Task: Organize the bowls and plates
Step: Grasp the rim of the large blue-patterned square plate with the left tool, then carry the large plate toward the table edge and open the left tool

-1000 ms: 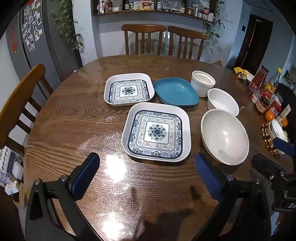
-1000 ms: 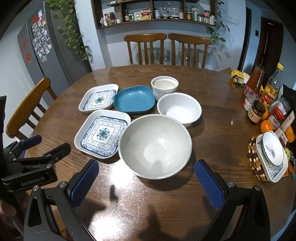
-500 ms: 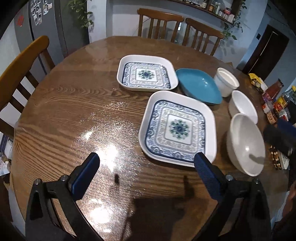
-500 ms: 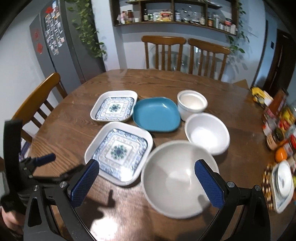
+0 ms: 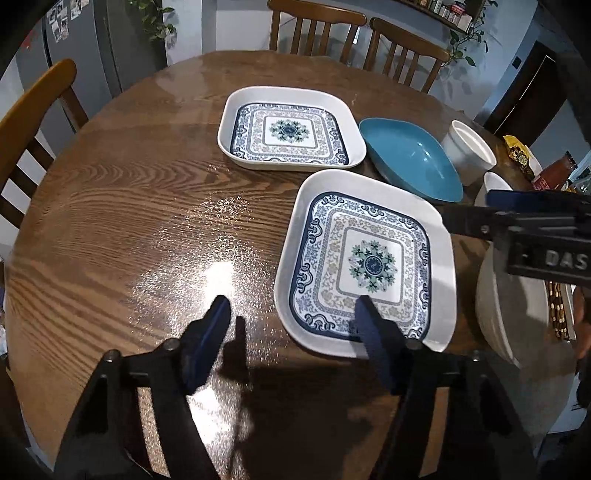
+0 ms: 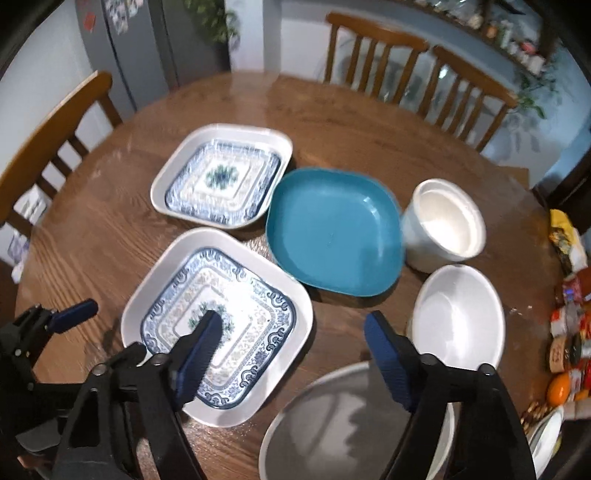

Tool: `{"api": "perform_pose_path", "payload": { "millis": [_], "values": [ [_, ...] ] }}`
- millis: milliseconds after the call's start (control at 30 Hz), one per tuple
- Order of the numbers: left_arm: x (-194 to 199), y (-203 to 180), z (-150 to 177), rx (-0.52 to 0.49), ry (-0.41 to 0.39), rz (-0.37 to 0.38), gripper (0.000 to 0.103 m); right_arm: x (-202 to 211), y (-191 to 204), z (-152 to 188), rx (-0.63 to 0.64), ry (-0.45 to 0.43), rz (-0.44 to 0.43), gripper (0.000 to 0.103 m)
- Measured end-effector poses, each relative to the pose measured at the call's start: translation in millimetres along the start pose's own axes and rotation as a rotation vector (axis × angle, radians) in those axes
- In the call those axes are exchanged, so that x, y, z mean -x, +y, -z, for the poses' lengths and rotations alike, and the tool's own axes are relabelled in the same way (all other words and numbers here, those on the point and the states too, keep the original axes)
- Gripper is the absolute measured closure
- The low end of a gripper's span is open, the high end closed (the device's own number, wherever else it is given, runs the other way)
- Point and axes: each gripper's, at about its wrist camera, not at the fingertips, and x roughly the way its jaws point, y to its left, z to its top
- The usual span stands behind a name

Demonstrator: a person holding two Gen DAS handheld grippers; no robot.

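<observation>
The near blue-patterned square plate [image 5: 369, 266] lies in front of a matching far plate [image 5: 288, 129]. A teal dish [image 5: 410, 158], a white cup [image 5: 469, 151], a small white bowl [image 6: 458, 317] and a large white bowl [image 6: 343, 424] stand to their right. My left gripper [image 5: 291, 321] is closing, its right finger over the near plate's left corner and its left finger over bare wood. My right gripper [image 6: 293, 328] is also closing, straddling the right edge of the near plate [image 6: 251, 295]. No pad presses on the plate.
The round wooden table [image 5: 129, 221] has wooden chairs at the left [image 5: 33, 110] and far side [image 5: 317, 26]. Jars, bottles and oranges [image 6: 569, 343] crowd the right edge, and a fridge [image 6: 147, 48] stands behind.
Both grippers have come down and in over the near patterned plate, the right one swinging left off the large white bowl. Both pairs of jaws have narrowed.
</observation>
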Motion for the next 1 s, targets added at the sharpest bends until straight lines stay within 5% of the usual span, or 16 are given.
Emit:
{"api": "perform_pose_path", "payload": {
  "millis": [133,367,600,1000],
  "values": [
    [-9.9,2.4,-4.4,0.009,0.021,0.016,0.056,-16.6,0.6,-7.2,0.060,0.077,0.018,0.038],
    [-19.2,5.6,-7.2,0.025,0.047,0.028,0.076,-44.4,4.0,-15.5,0.139,0.171,0.030,0.068],
    [-21.0,6.6,-9.3,0.015,0.036,-0.003,0.094,-52.9,5.8,-16.9,0.170,0.180,0.065,0.090],
    [7.4,31.3,0.4,0.058,0.010,-0.025,0.096,-20.5,28.7,-19.2,0.175,0.089,0.015,0.093]
  ]
}}
